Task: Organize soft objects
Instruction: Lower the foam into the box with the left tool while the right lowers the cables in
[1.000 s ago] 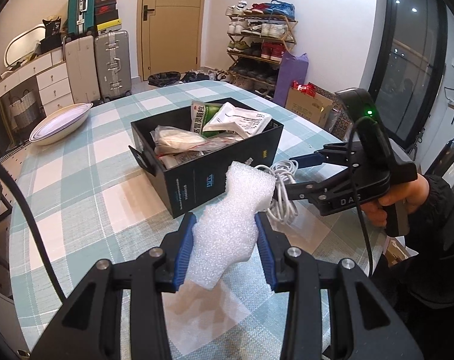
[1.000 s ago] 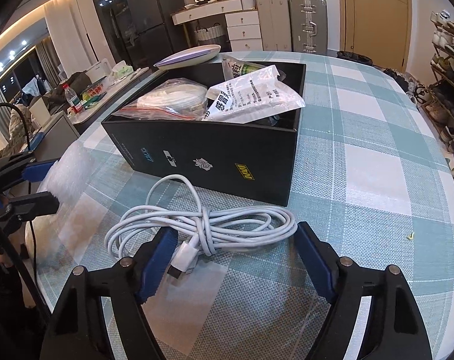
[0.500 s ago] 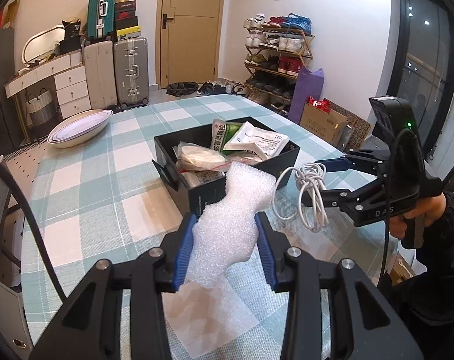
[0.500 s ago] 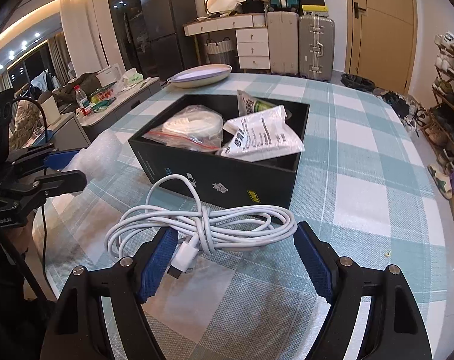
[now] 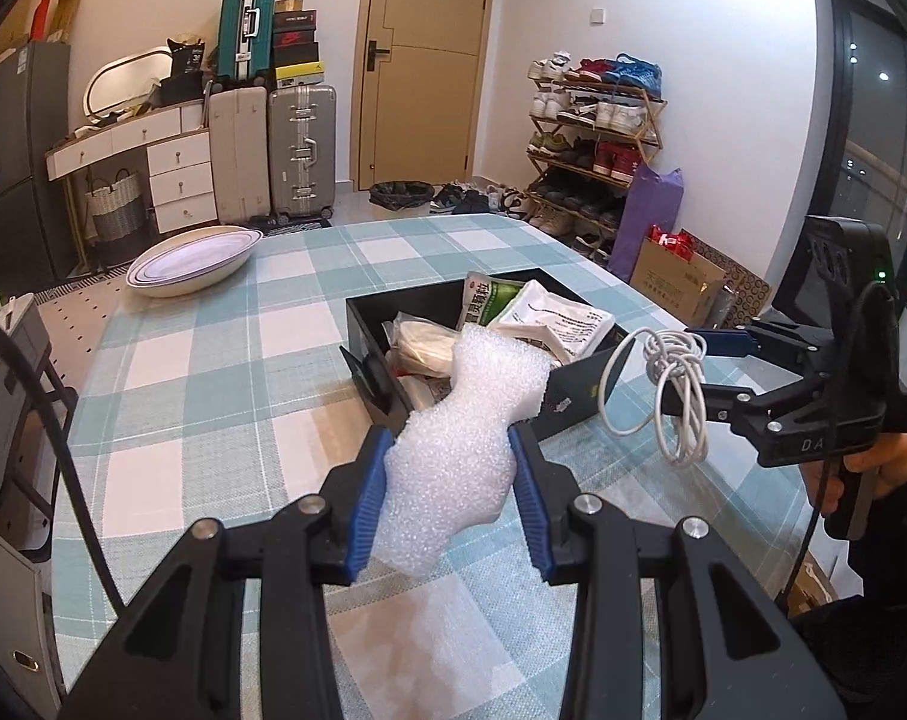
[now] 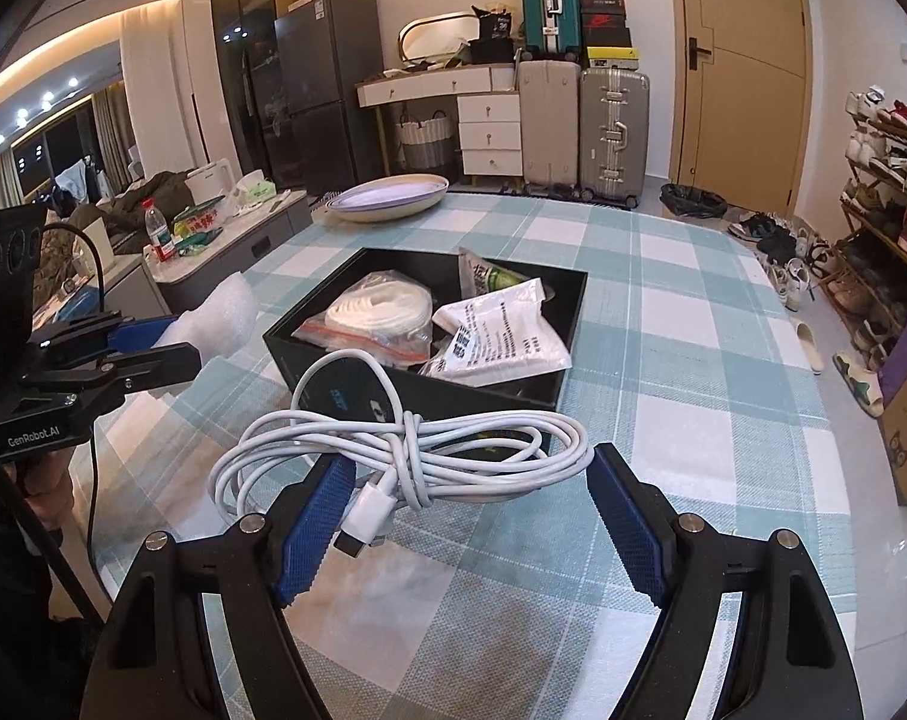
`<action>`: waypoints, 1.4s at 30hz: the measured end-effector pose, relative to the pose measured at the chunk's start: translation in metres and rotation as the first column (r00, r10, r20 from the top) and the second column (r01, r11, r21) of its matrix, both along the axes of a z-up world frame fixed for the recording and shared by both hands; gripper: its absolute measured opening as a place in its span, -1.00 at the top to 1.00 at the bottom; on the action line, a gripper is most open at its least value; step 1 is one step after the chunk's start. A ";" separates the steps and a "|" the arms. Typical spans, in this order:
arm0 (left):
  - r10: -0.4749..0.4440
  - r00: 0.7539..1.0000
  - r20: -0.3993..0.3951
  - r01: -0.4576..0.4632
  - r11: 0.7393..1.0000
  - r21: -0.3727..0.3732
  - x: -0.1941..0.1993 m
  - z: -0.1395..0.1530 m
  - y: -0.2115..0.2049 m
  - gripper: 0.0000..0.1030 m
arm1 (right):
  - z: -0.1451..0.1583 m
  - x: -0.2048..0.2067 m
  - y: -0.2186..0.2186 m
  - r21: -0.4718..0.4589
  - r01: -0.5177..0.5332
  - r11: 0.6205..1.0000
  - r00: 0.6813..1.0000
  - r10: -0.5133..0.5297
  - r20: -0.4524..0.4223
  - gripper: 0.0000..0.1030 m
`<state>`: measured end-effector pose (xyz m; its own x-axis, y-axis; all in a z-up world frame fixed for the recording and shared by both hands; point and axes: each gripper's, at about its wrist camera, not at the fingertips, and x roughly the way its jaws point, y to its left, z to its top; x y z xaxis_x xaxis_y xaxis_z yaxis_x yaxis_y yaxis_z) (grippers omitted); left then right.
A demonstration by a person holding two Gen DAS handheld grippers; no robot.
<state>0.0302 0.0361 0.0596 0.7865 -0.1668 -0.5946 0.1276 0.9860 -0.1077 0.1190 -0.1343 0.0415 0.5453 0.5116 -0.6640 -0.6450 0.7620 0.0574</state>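
Right then, the left tool (image 5: 450, 495) pinched foam (image 5: 453, 450) near the black box (image 6: 333, 378); the right tool (image 6: 468, 504) pinched a white cable (image 6: 417, 450) just before it. Loose loops might snag the box's wall and slip.

Warm indoor light filled the room evenly, brightest from ceiling spots (image 6: 45, 102) at the far left of the right wrist view. Shadows on the tabletop (image 5: 225, 360) stayed soft. Both views were sharp; fisheye bending curved walls, and corners fell black.
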 end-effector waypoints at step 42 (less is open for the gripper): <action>0.085 0.996 -0.008 -0.085 0.996 -0.010 0.109 0.006 0.000 0.25 | 0.028 0.071 0.029 0.050 0.090 0.995 0.991 -0.095 0.096 -0.57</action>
<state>0.1396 0.0364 0.0660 0.7934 -0.1059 -0.5995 0.0429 0.9920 -0.1184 0.1904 -0.1058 0.0693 0.6527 0.4846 -0.5823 -0.5762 0.8166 0.0337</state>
